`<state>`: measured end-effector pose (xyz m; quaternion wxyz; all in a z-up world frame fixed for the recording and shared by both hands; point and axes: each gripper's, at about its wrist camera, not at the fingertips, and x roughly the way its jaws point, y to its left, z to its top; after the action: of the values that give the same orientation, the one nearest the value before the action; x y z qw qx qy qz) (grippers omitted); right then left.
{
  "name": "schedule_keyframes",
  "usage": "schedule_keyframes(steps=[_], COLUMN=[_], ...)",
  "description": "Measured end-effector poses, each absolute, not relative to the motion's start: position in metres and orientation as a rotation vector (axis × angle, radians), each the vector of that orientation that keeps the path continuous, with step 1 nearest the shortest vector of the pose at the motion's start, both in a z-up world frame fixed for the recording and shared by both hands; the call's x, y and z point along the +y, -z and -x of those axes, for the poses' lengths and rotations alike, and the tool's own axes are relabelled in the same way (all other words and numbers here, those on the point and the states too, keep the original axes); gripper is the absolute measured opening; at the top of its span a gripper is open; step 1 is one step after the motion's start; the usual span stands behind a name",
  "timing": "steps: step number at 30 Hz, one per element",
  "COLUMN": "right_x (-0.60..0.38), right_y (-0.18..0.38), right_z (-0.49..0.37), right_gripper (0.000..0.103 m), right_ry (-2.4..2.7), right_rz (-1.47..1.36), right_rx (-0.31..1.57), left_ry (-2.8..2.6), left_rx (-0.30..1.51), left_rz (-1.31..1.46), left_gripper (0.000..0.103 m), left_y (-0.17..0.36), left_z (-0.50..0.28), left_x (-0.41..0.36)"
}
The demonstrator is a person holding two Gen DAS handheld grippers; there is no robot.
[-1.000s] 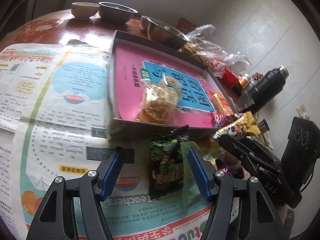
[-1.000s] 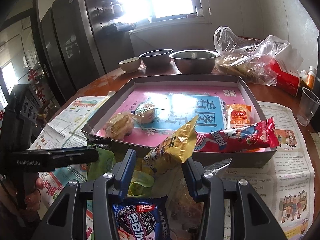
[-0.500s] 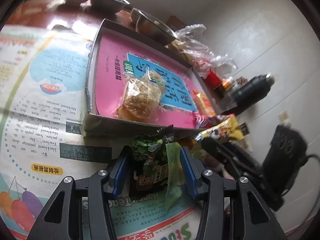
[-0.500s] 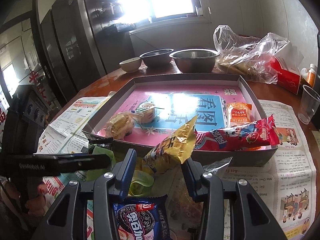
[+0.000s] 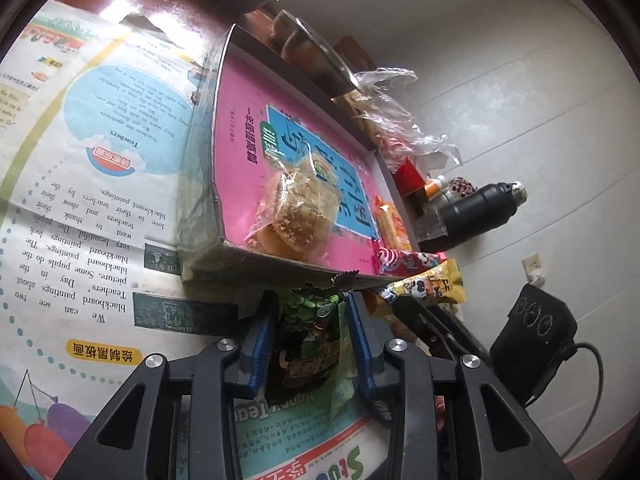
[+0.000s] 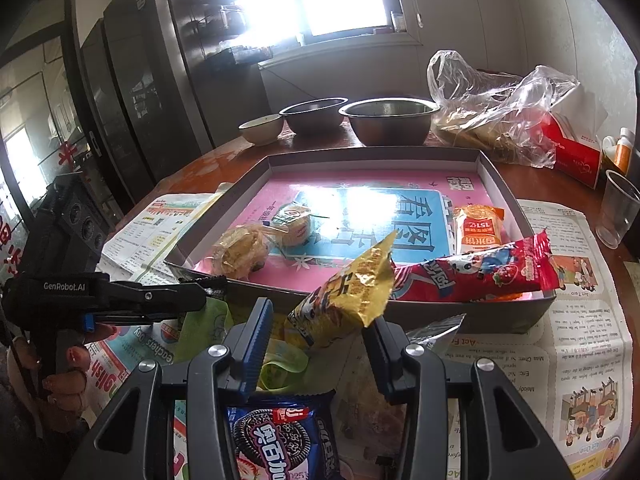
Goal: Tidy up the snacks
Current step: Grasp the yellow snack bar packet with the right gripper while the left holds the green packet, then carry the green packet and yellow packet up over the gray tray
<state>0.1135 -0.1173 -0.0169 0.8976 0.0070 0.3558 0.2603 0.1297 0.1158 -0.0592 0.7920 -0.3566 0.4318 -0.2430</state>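
My left gripper (image 5: 310, 332) is shut on a green and black snack packet (image 5: 310, 340), held just in front of the near wall of the grey box (image 5: 200, 152) with the pink liner. My right gripper (image 6: 320, 332) is partly closed around a yellow snack packet (image 6: 344, 300) that sticks up toward the box (image 6: 472, 314); contact is unclear. In the box lie two clear-wrapped cakes (image 6: 244, 250), an orange packet (image 6: 478, 230) and a red strawberry packet (image 6: 476, 272). A blue Oreo pack (image 6: 280, 436) lies under my right gripper.
Newspaper (image 5: 80, 184) covers the table around the box. Behind it stand two steel bowls (image 6: 388, 120), a small bowl (image 6: 262, 129), a clear plastic bag (image 6: 492, 108), a red carton (image 6: 576, 152) and a plastic cup (image 6: 616, 212). A black flask (image 5: 480, 208) stands right.
My left gripper has closed on the green and black packet and tilted, moving closer to the box's near wall. My right gripper and the yellow packet have hardly moved.
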Motion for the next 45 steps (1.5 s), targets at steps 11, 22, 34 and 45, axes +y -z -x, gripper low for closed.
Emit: schedule_keyframes(steps=[11, 22, 34, 45], right_x=[-0.106, -0.104, -0.102, -0.110], right_y=[0.021, 0.019, 0.017, 0.006], right_z=[-0.114, -0.114, -0.114, -0.109], right_gripper=[0.034, 0.028, 0.022, 0.020], right_ry=[-0.557, -0.571, -0.574, -0.578], right_rz=[-0.006, -0.005, -0.012, -0.044], right_rx=[0.750, 0.737, 0.713, 0.662], left_ry=[0.563, 0.539, 0.505, 0.392], left_rx=[0.925, 0.911, 0.896, 0.817], left_rz=[0.876, 0.859, 0.841, 0.699], left_gripper=[0.028, 0.026, 0.023, 0.016], left_y=[0.064, 0.058, 0.049, 0.014], left_z=[-0.135, -0.129, -0.124, -0.111], left_x=[0.123, 0.132, 0.138, 0.137])
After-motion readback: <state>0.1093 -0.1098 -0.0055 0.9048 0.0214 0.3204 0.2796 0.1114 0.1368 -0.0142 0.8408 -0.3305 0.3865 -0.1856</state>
